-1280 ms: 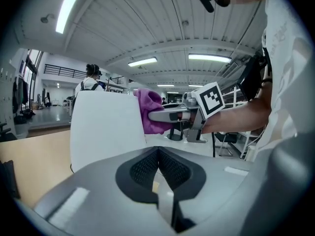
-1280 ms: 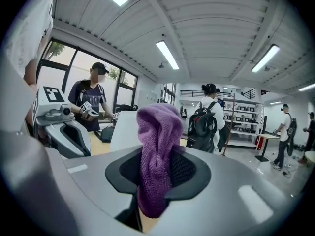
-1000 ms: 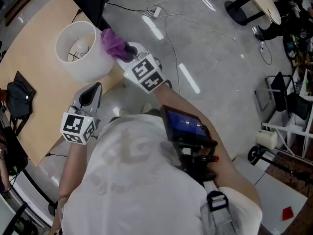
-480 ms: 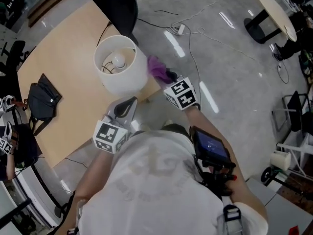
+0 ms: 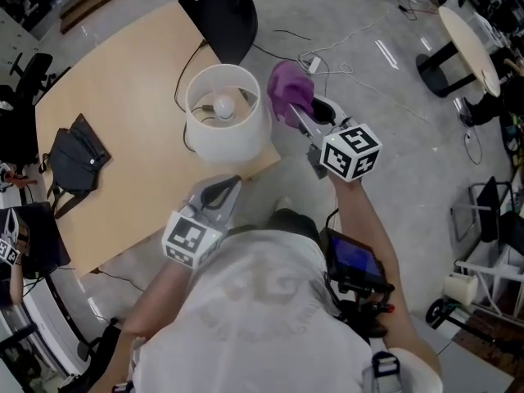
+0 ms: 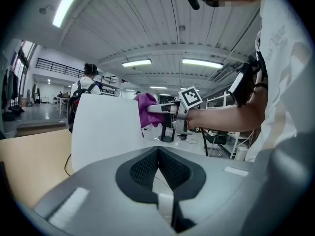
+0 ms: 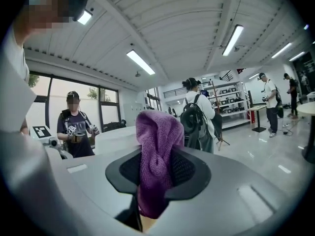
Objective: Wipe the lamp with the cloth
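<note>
lamp (image 5: 227,123) stands at the table (image 5: 115,88) corner. right gripper (image 5: 301,109) pinches the purple cloth (image 5: 288,88) just beside its shade rim, apparently off it; left gripper (image 5: 223,191) jaws together, empty. mid-wipe — next, press cloth onto shade.

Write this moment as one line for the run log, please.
step: wipe lamp | right gripper: shut on cloth, raised beside lamp's top rim | left gripper: shut, empty, near lamp | cloth-lamp contact: unclear
</note>
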Tool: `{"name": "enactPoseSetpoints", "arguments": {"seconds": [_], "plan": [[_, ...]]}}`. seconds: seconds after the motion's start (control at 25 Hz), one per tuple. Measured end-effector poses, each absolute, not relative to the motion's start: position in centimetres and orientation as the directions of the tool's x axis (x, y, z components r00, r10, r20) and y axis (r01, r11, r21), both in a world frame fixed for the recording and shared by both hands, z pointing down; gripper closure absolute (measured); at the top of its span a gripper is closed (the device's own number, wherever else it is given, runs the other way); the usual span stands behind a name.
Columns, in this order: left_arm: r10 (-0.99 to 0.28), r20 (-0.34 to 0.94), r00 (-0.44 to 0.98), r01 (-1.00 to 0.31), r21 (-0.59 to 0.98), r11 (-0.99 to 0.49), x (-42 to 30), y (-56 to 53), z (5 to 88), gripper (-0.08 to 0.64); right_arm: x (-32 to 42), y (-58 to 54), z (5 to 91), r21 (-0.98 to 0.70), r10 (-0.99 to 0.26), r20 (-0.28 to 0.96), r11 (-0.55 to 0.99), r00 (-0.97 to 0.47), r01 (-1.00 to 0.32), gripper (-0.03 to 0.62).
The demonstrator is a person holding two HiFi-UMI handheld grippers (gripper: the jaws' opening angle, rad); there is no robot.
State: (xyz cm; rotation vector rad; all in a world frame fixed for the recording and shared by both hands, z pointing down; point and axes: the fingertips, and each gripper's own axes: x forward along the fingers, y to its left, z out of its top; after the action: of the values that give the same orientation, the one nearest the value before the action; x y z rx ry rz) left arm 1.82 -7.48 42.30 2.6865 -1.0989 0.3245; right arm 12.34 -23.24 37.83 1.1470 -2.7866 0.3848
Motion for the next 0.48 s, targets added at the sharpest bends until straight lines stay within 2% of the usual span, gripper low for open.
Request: {"name": "enactPoseSetpoints", "arguments": {"seconds": [0.24,0.48], "plan": [[-0.655,0.252,0.712,-0.692,0.096,-0.716,3.8,-8.4,39.7,0.558,10.9,-24.6,33.7,-0.215,-0.583,0.057,0.785,-0.810,-0.580,0.477],[-0.647,0.259,0.717,-0.685,0.087,-0.723,6.2,-9.8,38.9,0.558,8.2,-23.5,35.1,-0.140,-0.420,0.094,0.892,-0.902,-0.430,0.477]]}}
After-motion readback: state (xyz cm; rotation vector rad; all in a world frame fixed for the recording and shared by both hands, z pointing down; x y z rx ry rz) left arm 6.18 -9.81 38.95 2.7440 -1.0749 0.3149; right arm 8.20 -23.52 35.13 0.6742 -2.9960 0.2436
